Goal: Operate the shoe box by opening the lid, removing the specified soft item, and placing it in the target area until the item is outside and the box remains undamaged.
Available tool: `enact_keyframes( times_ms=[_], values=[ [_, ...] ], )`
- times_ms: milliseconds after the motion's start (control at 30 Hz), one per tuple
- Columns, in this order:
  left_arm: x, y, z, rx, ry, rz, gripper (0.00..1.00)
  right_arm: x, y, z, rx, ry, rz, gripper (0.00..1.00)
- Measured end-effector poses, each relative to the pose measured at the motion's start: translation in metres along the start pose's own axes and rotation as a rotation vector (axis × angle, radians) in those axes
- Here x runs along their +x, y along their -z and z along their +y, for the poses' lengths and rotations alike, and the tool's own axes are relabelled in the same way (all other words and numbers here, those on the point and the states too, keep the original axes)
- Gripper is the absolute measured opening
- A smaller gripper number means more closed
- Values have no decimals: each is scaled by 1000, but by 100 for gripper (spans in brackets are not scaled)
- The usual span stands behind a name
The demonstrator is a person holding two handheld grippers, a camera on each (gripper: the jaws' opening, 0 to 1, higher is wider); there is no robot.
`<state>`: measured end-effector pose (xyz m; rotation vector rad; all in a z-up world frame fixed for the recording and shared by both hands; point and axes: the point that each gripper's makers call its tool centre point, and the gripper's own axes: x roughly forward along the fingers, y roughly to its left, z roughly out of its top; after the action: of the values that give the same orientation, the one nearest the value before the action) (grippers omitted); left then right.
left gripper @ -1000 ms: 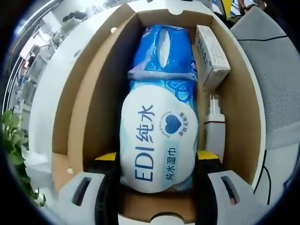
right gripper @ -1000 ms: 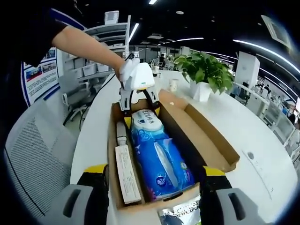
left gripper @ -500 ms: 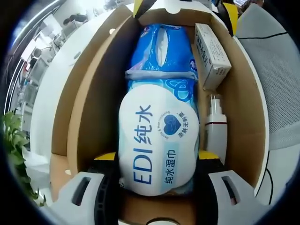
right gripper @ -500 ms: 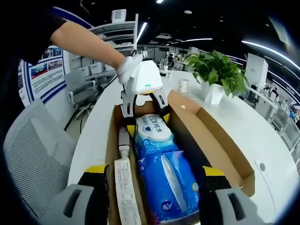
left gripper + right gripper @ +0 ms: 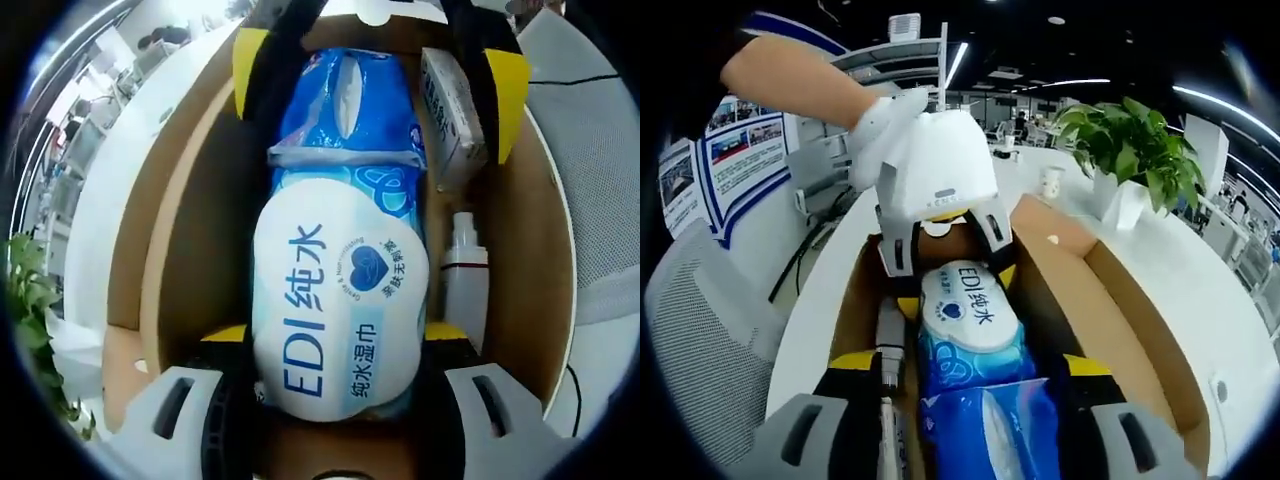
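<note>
The box [image 5: 170,250] stands open on the white table [image 5: 1230,300], and the wipes pack [image 5: 340,300] lies along its middle, so the step now is the lift. To do it well, I think both grippers must close on the soft pack only, one at each end, and rise together and level. The cardboard walls are close, so the jaws should not push on them.

In the left gripper view, the left gripper [image 5: 335,355] is at the bottom centre. Its jaws stand on both sides of the white end of the pack and seem to touch it, but I cannot tell if they already press.

The right gripper [image 5: 975,375] is at the bottom of the right gripper view, with its jaws apart on both sides of the blue end. In the left gripper view it appears at the top.

A small carton [image 5: 450,110] and a bottle [image 5: 465,280] lie just beside the pack, at the right of the left gripper view. They should stay inside.
</note>
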<state>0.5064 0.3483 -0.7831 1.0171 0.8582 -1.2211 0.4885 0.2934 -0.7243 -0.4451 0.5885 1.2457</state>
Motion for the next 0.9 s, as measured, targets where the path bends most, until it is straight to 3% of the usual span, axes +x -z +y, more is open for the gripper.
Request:
enact_keyframes(
  times_ms=[267,533,667,733,900],
  values=[
    [3,0,2,-1,7,2,63,25,5,5,-10,-33,50,63],
    [4,0,2,4,18,5,64,44,14,-4,-42,13,105,59],
    [6,0,2,3,29,11,65,51,16,-5,-89,26,130,58],
    [7,1,2,2,41,13,66,53,18,-6,-169,30,144,56],
    [8,0,-1,9,76,17,68,56,19,-6,-159,23,123,55]
  ],
)
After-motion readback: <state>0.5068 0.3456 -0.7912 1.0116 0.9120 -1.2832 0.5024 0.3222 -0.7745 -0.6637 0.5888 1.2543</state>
